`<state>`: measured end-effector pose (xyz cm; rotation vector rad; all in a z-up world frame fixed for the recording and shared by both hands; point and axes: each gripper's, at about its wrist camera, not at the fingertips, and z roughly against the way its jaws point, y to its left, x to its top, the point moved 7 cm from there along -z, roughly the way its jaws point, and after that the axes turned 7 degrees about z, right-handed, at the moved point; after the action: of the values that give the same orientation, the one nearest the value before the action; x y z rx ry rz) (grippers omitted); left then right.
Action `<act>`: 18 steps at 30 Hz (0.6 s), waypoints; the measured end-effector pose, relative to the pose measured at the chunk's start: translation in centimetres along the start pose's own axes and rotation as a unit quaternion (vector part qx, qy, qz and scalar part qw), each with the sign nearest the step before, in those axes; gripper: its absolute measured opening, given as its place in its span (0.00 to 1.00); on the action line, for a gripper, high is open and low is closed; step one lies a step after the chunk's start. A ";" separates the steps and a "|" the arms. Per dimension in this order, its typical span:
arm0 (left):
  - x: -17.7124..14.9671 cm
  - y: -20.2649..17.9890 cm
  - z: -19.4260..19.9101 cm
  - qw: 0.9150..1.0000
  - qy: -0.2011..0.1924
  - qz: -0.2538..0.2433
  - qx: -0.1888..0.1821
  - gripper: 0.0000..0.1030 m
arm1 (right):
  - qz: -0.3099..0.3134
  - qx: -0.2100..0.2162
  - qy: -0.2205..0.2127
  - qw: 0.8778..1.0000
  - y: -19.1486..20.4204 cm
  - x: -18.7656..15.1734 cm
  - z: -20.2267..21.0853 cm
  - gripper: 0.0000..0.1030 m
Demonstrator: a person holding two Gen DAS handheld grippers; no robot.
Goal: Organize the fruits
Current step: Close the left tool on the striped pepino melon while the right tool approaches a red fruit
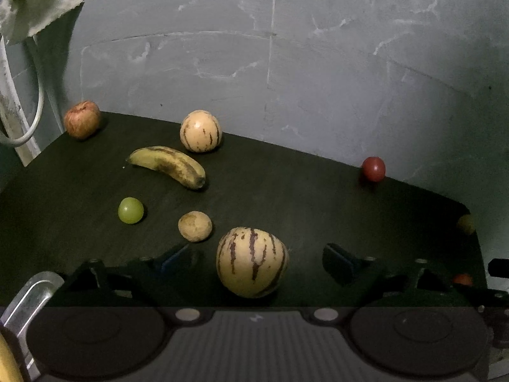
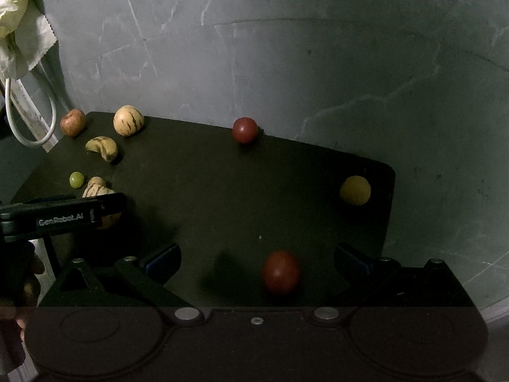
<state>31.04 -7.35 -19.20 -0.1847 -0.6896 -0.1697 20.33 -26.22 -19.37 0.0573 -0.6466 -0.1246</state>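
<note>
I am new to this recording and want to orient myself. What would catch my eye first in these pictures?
First, the big striped melon, which sits between the fingers of the open left claw on the dark table. Next, a dark red fruit lies between the fingers of the open right claw. A banana lies farther back on the left.

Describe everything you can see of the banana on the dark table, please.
The banana is one single fruit, short and curved, lying flat on the dark table. Its peel is yellow with many brown-black patches and streaks, so it looks very ripe, and its nearer tip is dark. It lies towards the table's back left part, between the far striped melon and the green grape. Nothing touches it except the table; both grippers are away from it.
</note>
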 end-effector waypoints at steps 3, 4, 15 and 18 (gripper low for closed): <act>-0.1 0.0 -0.5 1.000 0.007 -0.005 0.005 0.86 | 0.001 0.000 0.002 1.000 0.1 0.0 -0.1 0.99; -0.1 0.0 -0.6 1.000 0.008 -0.006 0.006 0.85 | 0.002 0.001 0.002 1.000 0.1 0.0 -0.2 0.99; -0.1 -0.3 -2.1 0.999 0.031 -0.012 -0.002 0.60 | 0.004 0.000 0.005 1.000 0.1 -0.2 -0.7 0.99; -0.2 0.0 -2.4 0.999 0.035 -0.004 -0.003 0.54 | 0.003 -0.002 0.005 1.000 0.0 -0.3 -0.8 0.99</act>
<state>32.37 -7.87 -21.11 -0.1812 -0.6199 -0.1856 20.56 -26.17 -20.14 0.0523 -0.6356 -0.1196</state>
